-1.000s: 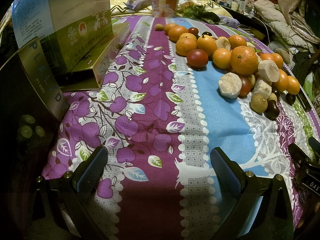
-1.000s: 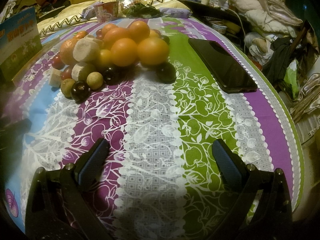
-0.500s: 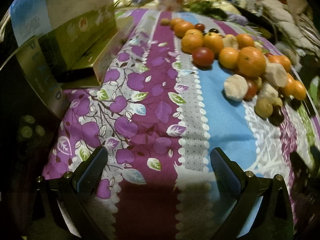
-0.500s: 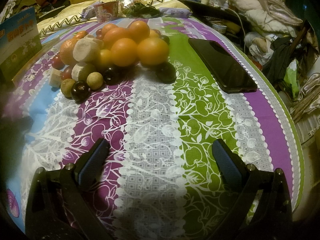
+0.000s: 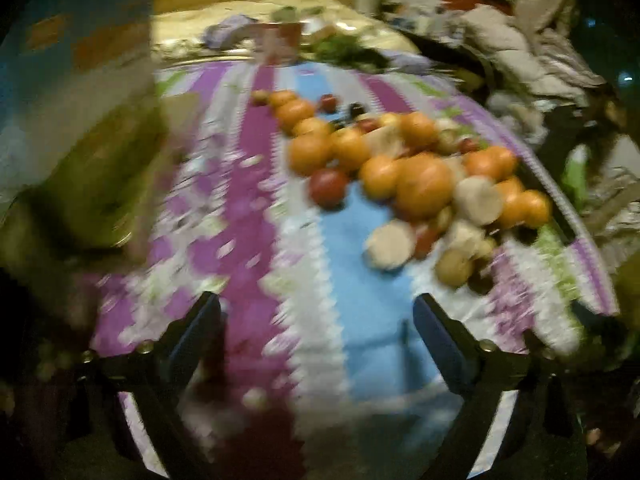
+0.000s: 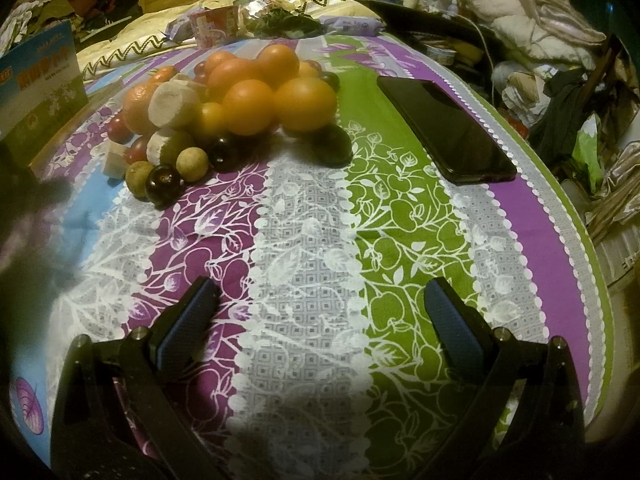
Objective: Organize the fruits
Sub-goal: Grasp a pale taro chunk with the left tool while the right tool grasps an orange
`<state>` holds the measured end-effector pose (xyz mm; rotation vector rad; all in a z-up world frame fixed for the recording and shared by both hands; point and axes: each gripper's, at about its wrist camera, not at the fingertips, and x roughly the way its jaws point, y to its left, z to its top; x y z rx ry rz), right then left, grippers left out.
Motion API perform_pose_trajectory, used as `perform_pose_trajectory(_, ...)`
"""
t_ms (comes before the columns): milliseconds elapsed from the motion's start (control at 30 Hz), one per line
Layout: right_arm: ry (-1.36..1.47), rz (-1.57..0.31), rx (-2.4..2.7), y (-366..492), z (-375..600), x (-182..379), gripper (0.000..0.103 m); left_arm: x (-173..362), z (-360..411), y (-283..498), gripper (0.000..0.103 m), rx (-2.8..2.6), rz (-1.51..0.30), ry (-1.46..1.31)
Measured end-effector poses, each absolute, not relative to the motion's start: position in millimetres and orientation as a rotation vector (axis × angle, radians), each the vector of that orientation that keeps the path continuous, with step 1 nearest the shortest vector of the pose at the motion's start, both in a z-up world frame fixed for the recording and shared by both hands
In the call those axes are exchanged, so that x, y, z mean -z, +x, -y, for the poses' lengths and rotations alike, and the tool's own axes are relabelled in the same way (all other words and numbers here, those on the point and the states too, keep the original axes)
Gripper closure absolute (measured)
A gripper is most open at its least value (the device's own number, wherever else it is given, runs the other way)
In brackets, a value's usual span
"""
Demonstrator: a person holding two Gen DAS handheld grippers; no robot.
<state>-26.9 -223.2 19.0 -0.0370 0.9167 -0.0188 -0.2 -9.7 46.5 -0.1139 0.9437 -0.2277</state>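
The left claw (image 5: 316,320) has nothing between its jaws, and they are closing a little; under them lies only the striped cloth (image 5: 360,320) of the worktop. The view from this claw is blurred, so small details there I cannot tell. The right claw (image 6: 320,300) is spread wide and empty above the cloth, probably waiting for its turn.

Farther out lies the heap of fruit (image 6: 240,108), all mixed: oranges (image 6: 306,104), a red tomato-like fruit (image 5: 329,187), pale cut pieces (image 6: 174,105), small brown fruits (image 6: 193,164) and dark round ones (image 6: 163,182). They touch each other in one pile, so I judge the sorting is not yet begun.

A black phone (image 6: 444,128) lies apart to the right of the heap. A printed box (image 6: 38,80) stands at the left edge.
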Motion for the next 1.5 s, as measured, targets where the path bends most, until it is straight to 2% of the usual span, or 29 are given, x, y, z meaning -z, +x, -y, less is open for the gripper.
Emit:
perform_pose_trajectory(33, -0.037, -0.917, 0.019, -27, 223, -19, 0.0, -45, 9, 7, 0.035, 0.275, -0.975, -0.159)
perform_pose_trajectory(100, -0.037, -0.917, 0.019, -27, 223, -19, 0.0, -41, 12, 16, 0.051, 0.324, -1.025, -0.211)
perform_pose_trajectory(133, -0.037, -0.917, 0.019, -27, 223, -19, 0.0, -41, 15, 18, 0.054, 0.339, -1.025, -0.212)
perform_pose_trajectory(467, -0.037, -0.918, 0.018, -27, 224, -19, 0.0, -30, 29, 43, 0.055, 0.362, -0.991, -0.256)
perform_pose_trajectory(500, -0.035, -0.918, 0.016, -27, 224, -19, 0.0, -30, 30, 45, 0.056, 0.372, -0.987, -0.254)
perform_pose_trajectory(533, -0.033, -0.918, 0.015, -27, 224, -19, 0.0, -30, 30, 45, 0.067, 0.38, -0.983, -0.253)
perform_pose_trajectory(567, -0.027, -0.919, 0.008, -30, 229, -19, 0.0, -31, 31, 45, 0.072, 0.386, -0.979, -0.251)
perform_pose_trajectory(667, 0.025, -0.906, -0.044, -30, 235, -27, 0.005, -36, 31, 39, 0.072, 0.372, -0.959, -0.219)
perform_pose_trajectory(733, 0.061, -0.899, -0.085, -29, 240, -32, 0.021, -42, 26, 31, 0.072, 0.358, -0.937, -0.208)
perform_pose_trajectory(800, 0.101, -0.898, -0.138, -20, 247, -38, 0.03, -48, 18, 22, 0.072, 0.331, -0.919, -0.214)
perform_pose_trajectory(1033, 0.042, -0.88, -0.181, 29, 247, -50, 0.031, -43, 10, 4, 0.072, 0.3, -0.924, -0.182)
perform_pose_trajectory(1300, -0.294, -0.867, -0.219, 47, 225, -48, 0.033, -35, 11, 7, 0.072, 0.303, -0.936, -0.2)
perform_pose_trajectory(1367, -0.322, -0.863, -0.219, 49, 224, -47, 0.039, -35, 12, 8, 0.072, 0.303, -0.938, -0.198)
perform_pose_trajectory(1433, -0.322, -0.876, -0.224, 52, 226, -46, 0.068, -35, 12, 8, 0.072, 0.302, -0.938, -0.197)
perform_pose_trajectory(1500, -0.294, -0.883, -0.211, 51, 228, -48, 0.068, -36, 13, 7, 0.072, 0.301, -0.936, -0.192)
